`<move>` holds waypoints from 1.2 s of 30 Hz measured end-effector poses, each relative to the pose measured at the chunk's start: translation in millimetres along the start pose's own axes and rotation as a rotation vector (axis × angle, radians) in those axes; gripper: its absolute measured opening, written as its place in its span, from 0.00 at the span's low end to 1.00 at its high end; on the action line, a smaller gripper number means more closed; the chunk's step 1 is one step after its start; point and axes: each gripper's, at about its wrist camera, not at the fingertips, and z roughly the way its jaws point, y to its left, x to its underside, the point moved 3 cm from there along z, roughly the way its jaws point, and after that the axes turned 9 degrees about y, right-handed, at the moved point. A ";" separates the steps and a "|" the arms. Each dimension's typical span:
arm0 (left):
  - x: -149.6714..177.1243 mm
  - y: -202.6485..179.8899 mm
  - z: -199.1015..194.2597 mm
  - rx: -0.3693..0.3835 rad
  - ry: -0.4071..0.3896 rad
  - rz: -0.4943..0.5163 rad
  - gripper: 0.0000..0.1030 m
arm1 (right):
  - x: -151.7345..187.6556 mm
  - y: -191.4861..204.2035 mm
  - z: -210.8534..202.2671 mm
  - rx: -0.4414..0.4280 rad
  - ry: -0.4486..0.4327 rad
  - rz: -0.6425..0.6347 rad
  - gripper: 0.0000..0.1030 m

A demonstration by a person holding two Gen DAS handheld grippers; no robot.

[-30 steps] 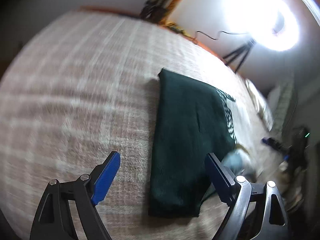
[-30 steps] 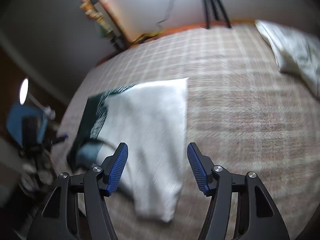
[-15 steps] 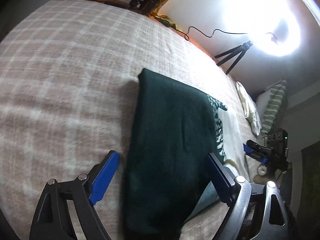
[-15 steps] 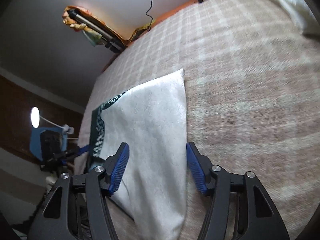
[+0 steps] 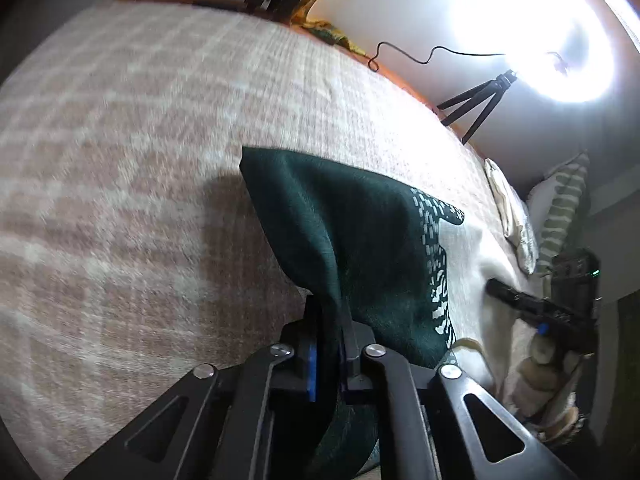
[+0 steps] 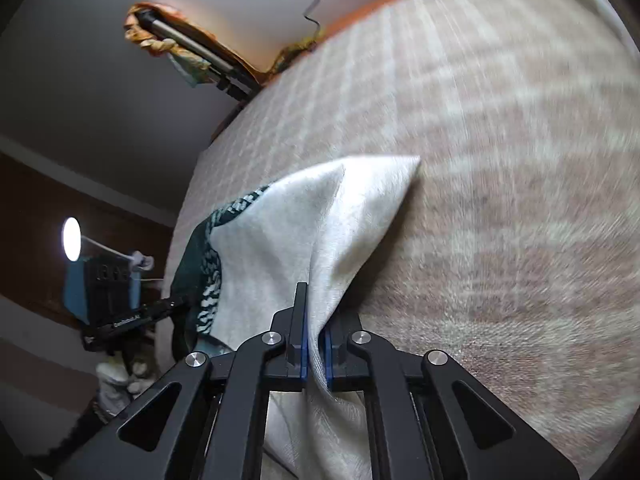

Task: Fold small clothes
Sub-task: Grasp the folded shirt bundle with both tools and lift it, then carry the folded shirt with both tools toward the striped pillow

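While angled down at the bed (image 5: 140,200), both tongs (image 5: 326,354) (image 6: 316,350) pinch the garment's (image 5: 360,248) near edge

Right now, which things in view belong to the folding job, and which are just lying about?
In the job:
- green-and-white garment
- left gripper, shut on its green side
- right gripper, shut on its white side

Lying about:
- checked bedcover
- tripod
- ring light
- striped pillow
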 end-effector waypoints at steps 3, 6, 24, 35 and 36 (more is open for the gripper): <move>1.2 -10.2 -7.9 -0.025 -0.036 0.040 0.02 | 0.0 12.7 -13.0 0.026 -0.036 -0.033 0.03; 1.1 -19.6 -15.5 -0.027 -0.066 0.064 0.02 | -1.2 26.0 -21.8 0.045 -0.062 -0.066 0.03; -10.4 -76.8 -28.7 -0.020 -0.113 0.162 0.00 | -5.6 41.0 -57.0 0.148 -0.138 -0.100 0.03; -43.3 -172.3 -2.0 0.034 -0.129 0.282 0.00 | -17.1 19.7 -137.1 0.244 -0.235 -0.132 0.03; -48.7 -185.0 2.9 0.041 -0.129 0.296 0.00 | -18.7 15.9 -146.6 0.258 -0.244 -0.133 0.03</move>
